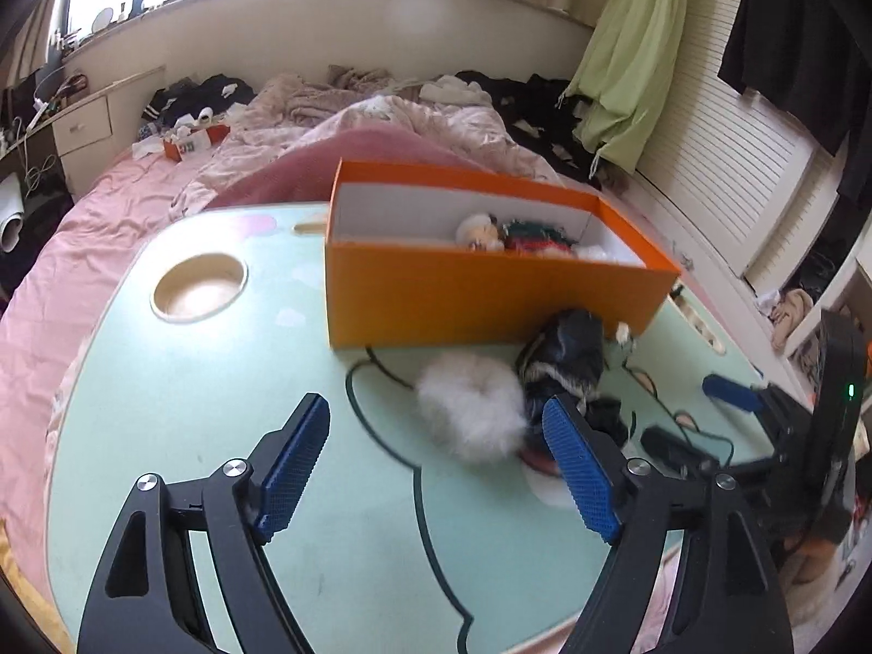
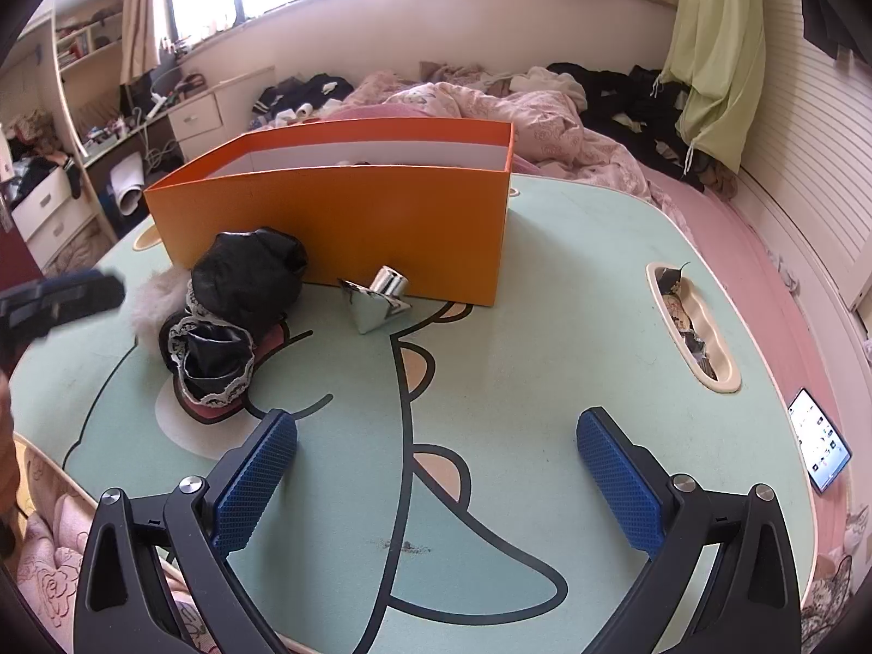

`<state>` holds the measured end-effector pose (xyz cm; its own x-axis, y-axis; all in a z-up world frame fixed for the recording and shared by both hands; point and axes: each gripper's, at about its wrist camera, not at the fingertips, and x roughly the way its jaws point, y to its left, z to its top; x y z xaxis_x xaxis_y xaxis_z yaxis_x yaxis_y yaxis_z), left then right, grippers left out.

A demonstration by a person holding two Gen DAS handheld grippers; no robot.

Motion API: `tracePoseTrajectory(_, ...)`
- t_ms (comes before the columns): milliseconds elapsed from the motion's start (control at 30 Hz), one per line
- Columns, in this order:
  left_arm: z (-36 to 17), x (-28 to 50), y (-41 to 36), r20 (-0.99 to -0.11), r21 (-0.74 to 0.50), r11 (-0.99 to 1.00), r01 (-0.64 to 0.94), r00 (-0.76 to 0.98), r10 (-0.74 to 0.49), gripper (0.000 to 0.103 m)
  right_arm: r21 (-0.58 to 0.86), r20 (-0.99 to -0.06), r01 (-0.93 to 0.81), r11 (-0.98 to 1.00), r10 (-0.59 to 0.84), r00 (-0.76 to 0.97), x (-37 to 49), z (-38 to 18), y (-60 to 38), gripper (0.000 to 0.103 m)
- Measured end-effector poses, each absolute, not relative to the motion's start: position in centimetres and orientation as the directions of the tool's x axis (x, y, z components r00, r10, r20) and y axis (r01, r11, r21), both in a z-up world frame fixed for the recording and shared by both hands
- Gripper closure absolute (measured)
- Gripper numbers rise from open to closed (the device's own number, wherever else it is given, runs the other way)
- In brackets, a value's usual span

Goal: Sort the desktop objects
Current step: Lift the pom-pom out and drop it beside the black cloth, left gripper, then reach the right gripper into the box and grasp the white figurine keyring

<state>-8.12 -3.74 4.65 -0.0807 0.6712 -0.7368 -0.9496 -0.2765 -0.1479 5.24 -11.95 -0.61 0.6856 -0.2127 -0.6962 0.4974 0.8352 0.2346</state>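
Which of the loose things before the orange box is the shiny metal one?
The silver cone-shaped piece, alone beside the box; the white fluffy ball and black lace cloth are soft.

An open orange box point(image 2: 349, 223) stands far on the tabletop point(image 2: 545, 338) — white fluffy ball point(image 1: 471, 409), black lace-trimmed fabric point(image 2: 229, 327) and shiny metal piece point(image 2: 376, 300) lie just near of it.

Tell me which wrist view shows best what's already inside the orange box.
The left wrist view: it looks down over the near wall of the orange box and shows a small doll lying at its right end. The right wrist view faces the box's outer wall, with only a sliver of the white lining and contents visible.
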Motion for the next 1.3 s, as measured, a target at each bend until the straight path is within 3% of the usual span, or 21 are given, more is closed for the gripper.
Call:
tracePoseTrajectory(133, 2.5, -6.4, -4.7, -0.756, -0.124, -0.232, -0.965, -0.059, 0.652, 0.022, 0.235, -0.696, 0.500, 0.834, -0.214, 0.685, 5.2, -0.7, -11.9, 0.000)
tracePoseTrajectory(200, 1.8, -4.8, -5.0, -0.729, -0.015, -0.236, -0.972, -0.151, 0.667, 0.020, 0.233, -0.696, 0.501, 0.834, -0.216, 0.684, 5.2, -0.7, -11.9, 0.000)
tracePoseTrajectory(233, 1.5, -3.9, -5.0, -0.710, 0.047, -0.243, -0.969, -0.204, 0.674, 0.014, 0.236, -0.697, 0.504, 0.831, -0.217, 0.684, 5.2, -0.7, -11.9, 0.000)
tracePoseTrajectory(367, 1.5, -2.6, -4.8, -0.669, 0.104, -0.247, -0.963, -0.252, 0.699, 0.010, 0.237, -0.696, 0.510, 0.827, -0.222, 0.683, 5.2, -0.7, -11.9, 0.000)
tracePoseTrajectory(500, 1.4, -4.1, -4.6, -0.683, 0.025, -0.240, -0.970, -0.192, 0.704, 0.008, 0.235, -0.697, 0.513, 0.826, -0.225, 0.681, 5.2, -0.7, -11.9, 0.000)
tracePoseTrajectory(567, 0.9, -3.8, -4.7, -0.687, 0.032, -0.262, -0.965, -0.211, 0.695, 0.000, 0.235, -0.697, 0.514, 0.825, -0.225, 0.681, 5.2, -0.8, -11.9, 0.000)
tracePoseTrajectory(833, 0.7, -3.6, -4.9, -0.685, 0.031, -0.256, -0.966, -0.207, 0.698, 0.000, 0.203, -0.697, 0.585, 0.786, -0.304, 0.650, 4.9, -0.5, -11.4, 0.001)
tracePoseTrajectory(1067, 0.6, -3.9, -5.1, -0.683, 0.027, -0.245, -0.969, -0.197, 0.703, 0.000, 0.277, -0.525, 0.480, 0.833, -0.287, 0.801, 4.7, 8.1, -12.3, 0.005)
tracePoseTrajectory(1167, 0.6, -3.9, -5.1, -0.679, 0.025, -0.240, -0.970, -0.193, 0.708, 0.000, 0.279, -0.526, 0.427, 0.860, -0.234, 0.817, 8.4, 11.8, -13.8, 0.027)
tracePoseTrajectory(1200, 0.6, -3.9, -5.2, -0.678, 0.025, -0.239, -0.971, -0.192, 0.709, 0.000, 0.280, -0.581, 0.413, 0.867, -0.189, 0.792, 11.1, 12.3, -14.8, 0.048)
tracePoseTrajectory(1233, 0.5, -3.9, -5.2, -0.677, 0.025, -0.239, -0.971, -0.192, 0.710, 0.000, 0.296, -0.621, 0.400, 0.867, -0.143, 0.771, 13.2, 12.4, -15.4, 0.061)
tracePoseTrajectory(1300, 0.5, -3.9, -5.3, -0.675, 0.025, -0.237, -0.971, -0.191, 0.712, 0.000, 0.354, -0.701, 0.377, 0.856, -0.024, 0.713, 17.7, 11.5, -17.1, 0.062)
